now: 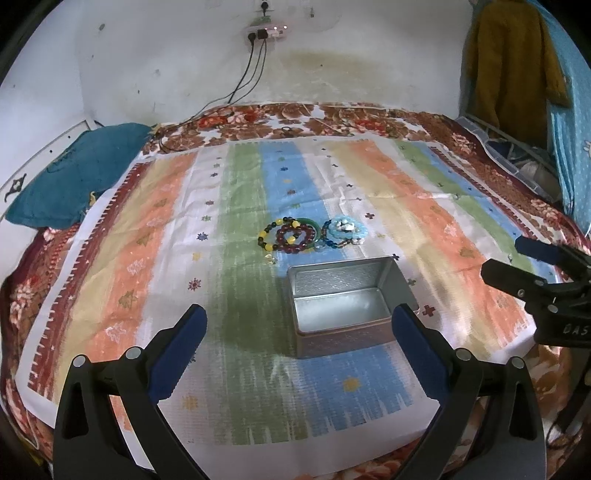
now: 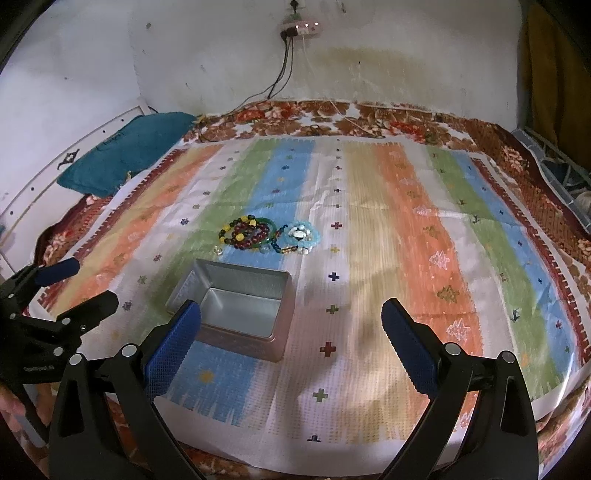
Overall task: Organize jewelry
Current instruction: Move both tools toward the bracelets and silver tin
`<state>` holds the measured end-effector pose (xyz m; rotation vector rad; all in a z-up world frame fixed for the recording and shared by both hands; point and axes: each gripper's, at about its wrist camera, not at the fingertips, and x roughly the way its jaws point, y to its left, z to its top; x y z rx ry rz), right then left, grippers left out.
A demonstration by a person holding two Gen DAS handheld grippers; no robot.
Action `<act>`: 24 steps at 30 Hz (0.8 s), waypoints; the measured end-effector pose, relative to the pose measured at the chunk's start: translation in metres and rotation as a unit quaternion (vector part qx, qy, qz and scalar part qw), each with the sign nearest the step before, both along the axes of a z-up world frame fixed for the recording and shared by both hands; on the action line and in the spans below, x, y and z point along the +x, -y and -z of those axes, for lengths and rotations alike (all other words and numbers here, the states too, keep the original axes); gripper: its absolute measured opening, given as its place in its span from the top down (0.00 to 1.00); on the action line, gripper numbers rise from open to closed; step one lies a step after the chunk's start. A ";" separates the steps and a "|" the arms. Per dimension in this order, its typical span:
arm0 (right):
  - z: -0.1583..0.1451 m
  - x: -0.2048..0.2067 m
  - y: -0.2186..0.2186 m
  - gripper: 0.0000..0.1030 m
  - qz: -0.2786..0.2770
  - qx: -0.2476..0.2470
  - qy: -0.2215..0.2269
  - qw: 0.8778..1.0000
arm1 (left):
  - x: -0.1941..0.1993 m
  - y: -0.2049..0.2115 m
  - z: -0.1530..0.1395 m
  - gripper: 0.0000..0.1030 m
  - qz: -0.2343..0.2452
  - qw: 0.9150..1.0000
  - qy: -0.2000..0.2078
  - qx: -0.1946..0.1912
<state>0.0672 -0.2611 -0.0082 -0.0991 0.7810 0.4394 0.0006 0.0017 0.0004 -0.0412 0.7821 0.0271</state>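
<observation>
An open metal tin (image 1: 343, 306) (image 2: 236, 306) stands empty on the striped cloth. Just beyond it lies a heap of beaded bracelets (image 1: 291, 236) (image 2: 247, 234): a dark red one, a black-and-yellow one and a green bangle. Beside them rests a light blue bead bracelet with white pieces (image 1: 345, 230) (image 2: 301, 234). My left gripper (image 1: 299, 325) is open, hovering short of the tin, nothing between its blue pads. My right gripper (image 2: 291, 321) is open too, to the right of the tin, and shows at the right edge of the left wrist view (image 1: 517, 258).
The striped cloth (image 2: 406, 240) covers a bed with a floral blanket (image 1: 295, 118). A teal pillow (image 1: 77, 173) lies at the back left. Cables run from a wall socket (image 1: 264, 33) down to the bed. Clothes (image 1: 513, 62) hang at the right.
</observation>
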 end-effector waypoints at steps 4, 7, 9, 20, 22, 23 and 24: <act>-0.001 0.002 0.002 0.04 0.000 0.004 -0.006 1.000 | 0.001 -0.003 0.003 0.05 -0.007 1.000 -0.004 -0.006; -0.001 0.002 0.002 0.04 -0.001 0.005 -0.006 1.000 | 0.002 -0.005 0.004 0.05 -0.012 1.000 -0.009 -0.010; 0.000 0.003 0.001 0.04 -0.002 0.005 -0.008 1.000 | 0.002 -0.006 0.005 0.05 -0.014 1.000 -0.010 -0.013; 0.003 0.009 -0.007 0.04 0.003 0.000 -0.005 1.000 | 0.010 -0.003 0.009 0.05 -0.022 0.999 -0.025 0.008; 0.004 0.011 -0.007 0.04 0.002 0.000 -0.006 1.000 | 0.012 -0.001 0.009 0.05 -0.020 0.999 -0.026 0.015; 0.004 0.011 -0.008 0.04 0.002 -0.001 -0.008 1.000 | 0.013 -0.001 0.010 0.05 -0.020 0.999 -0.027 0.016; 0.005 0.011 -0.008 0.04 0.002 -0.001 -0.009 1.000 | 0.013 -0.002 0.010 0.05 -0.020 0.999 -0.027 0.015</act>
